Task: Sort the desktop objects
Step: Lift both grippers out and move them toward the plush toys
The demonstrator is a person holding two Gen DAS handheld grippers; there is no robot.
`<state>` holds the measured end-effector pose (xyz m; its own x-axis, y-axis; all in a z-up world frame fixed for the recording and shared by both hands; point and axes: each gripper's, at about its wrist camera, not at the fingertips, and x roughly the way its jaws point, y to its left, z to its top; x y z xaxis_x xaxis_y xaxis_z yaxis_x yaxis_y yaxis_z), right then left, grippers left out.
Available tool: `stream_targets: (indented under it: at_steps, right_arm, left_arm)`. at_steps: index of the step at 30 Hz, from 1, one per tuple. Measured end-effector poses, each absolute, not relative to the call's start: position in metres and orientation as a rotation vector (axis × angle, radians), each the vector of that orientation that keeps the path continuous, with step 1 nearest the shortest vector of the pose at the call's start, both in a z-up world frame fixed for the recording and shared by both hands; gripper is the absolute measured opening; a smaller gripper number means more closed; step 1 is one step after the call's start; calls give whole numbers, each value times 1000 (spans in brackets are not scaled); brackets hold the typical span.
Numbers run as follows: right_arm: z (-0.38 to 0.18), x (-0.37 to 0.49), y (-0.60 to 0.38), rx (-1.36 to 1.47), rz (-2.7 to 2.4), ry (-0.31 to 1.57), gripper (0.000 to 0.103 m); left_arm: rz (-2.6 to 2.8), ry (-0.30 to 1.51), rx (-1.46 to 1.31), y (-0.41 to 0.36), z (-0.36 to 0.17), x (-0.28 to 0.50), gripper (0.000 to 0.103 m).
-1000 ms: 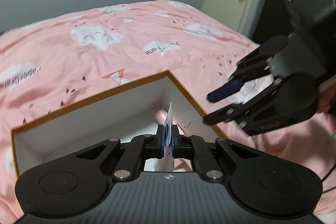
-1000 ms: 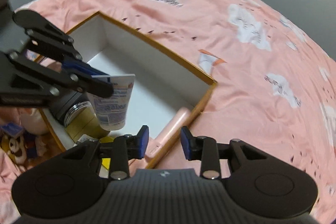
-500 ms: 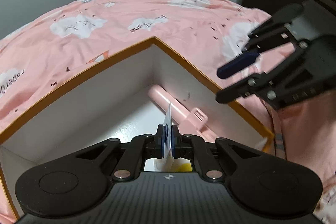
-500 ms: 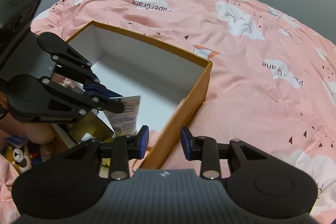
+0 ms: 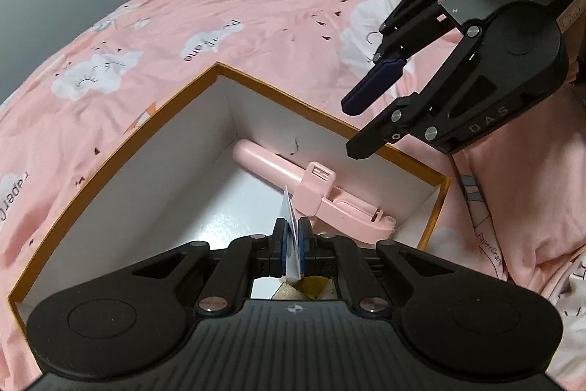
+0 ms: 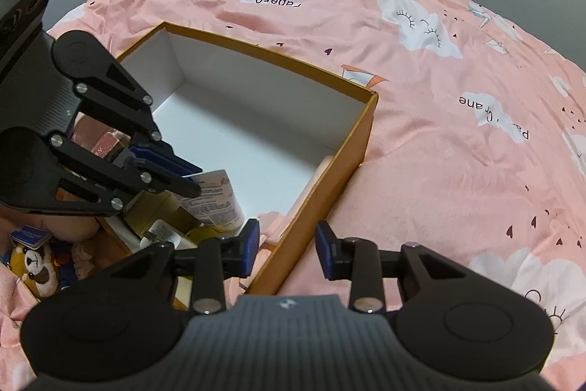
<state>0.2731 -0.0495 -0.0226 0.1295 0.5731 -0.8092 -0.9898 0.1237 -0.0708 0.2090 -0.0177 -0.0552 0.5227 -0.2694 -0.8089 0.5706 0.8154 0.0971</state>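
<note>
Over the box [image 5: 146, 149], your left gripper [image 5: 292, 240] is pinching the tube [image 5: 289, 211] by its crimped end, body hanging below. Beside the box wall, your right gripper [image 6: 287, 250] is waiting spread and unloaded, the tube [image 6: 216, 204] dangling left of it above other stored items.

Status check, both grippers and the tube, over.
Left gripper shut on tube above box. Right gripper open, empty. Pink holder lies in box.
</note>
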Motion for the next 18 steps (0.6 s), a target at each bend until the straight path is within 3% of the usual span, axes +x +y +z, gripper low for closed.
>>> stream_targets:
  at_steps: [8, 11, 18]
  right_arm:
    - [-18, 266, -50, -745, 1291, 720, 36]
    - [-13, 258, -52, -753, 1282, 715, 38]
    - [11, 222, -66, -726, 1307, 674, 42]
  left_arm:
    - [-496, 856, 359, -14, -43, 197, 9]
    - [-474, 828, 342, -11, -28, 184, 15]
    - [-392, 749, 277, -4, 18, 141, 19]
